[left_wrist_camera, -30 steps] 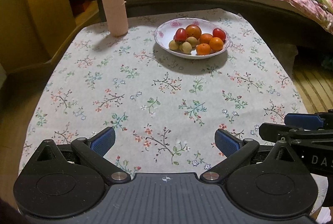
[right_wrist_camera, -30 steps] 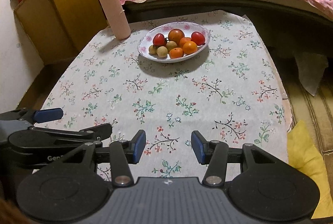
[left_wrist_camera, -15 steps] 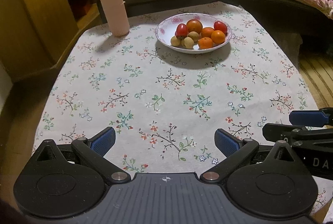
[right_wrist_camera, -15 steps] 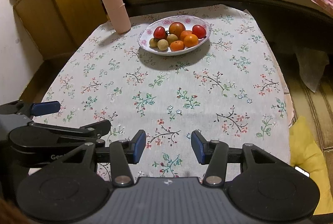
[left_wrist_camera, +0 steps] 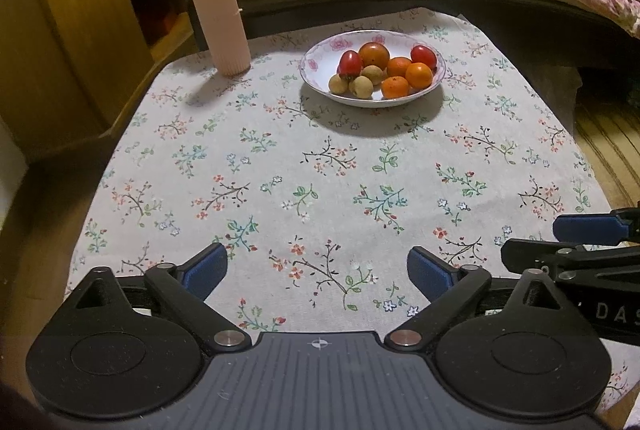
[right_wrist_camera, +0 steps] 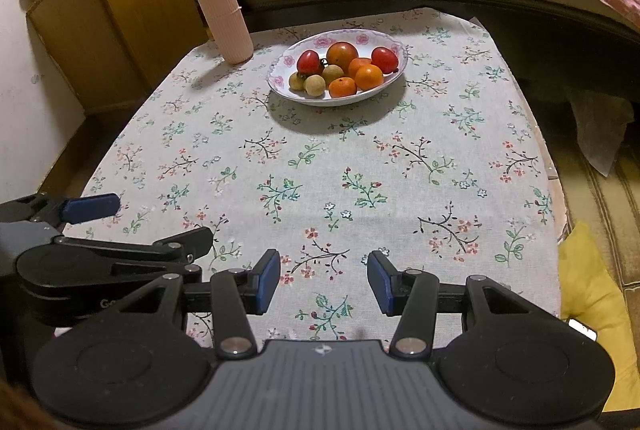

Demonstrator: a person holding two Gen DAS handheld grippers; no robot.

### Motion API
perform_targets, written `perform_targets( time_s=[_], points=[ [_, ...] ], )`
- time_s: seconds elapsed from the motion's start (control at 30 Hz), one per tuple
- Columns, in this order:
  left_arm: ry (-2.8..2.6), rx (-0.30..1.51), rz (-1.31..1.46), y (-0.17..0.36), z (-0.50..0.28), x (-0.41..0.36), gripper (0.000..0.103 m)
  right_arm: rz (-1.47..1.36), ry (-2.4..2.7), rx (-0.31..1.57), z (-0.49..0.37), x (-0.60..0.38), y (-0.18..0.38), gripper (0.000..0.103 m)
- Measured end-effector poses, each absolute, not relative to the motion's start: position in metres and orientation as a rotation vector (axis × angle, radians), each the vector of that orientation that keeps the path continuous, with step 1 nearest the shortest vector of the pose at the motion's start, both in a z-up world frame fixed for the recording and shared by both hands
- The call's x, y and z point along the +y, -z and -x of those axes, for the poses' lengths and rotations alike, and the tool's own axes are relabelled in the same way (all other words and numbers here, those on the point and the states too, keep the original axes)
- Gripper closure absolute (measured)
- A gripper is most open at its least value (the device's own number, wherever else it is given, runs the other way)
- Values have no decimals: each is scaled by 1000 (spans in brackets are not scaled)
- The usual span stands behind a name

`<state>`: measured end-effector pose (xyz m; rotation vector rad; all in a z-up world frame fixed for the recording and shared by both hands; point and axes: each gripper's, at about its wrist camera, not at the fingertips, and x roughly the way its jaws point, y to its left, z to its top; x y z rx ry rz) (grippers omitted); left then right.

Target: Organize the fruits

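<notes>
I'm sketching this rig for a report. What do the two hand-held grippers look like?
Both match: the left hand-held gripper and right hand-held gripper are matte black, with a ribbed grey-black body, two round discs, silver pivot pins and blue ribbed finger pads. White lettering marks their sides. No cables or sleeves show.
</notes>
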<state>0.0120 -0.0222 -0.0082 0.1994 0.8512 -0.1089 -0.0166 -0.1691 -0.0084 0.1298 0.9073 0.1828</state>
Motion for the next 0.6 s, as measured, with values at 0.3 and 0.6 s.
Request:
perform_targets(
  time_s=[0.3,0.6],
  points=[
    [127,862,-170,6,-11,-21,13,-136,-185,902,16,-169,7,53],
    [127,821,-193,4,-9,-23,13,-148,-192,900,16,-171,7,53]
  ],
)
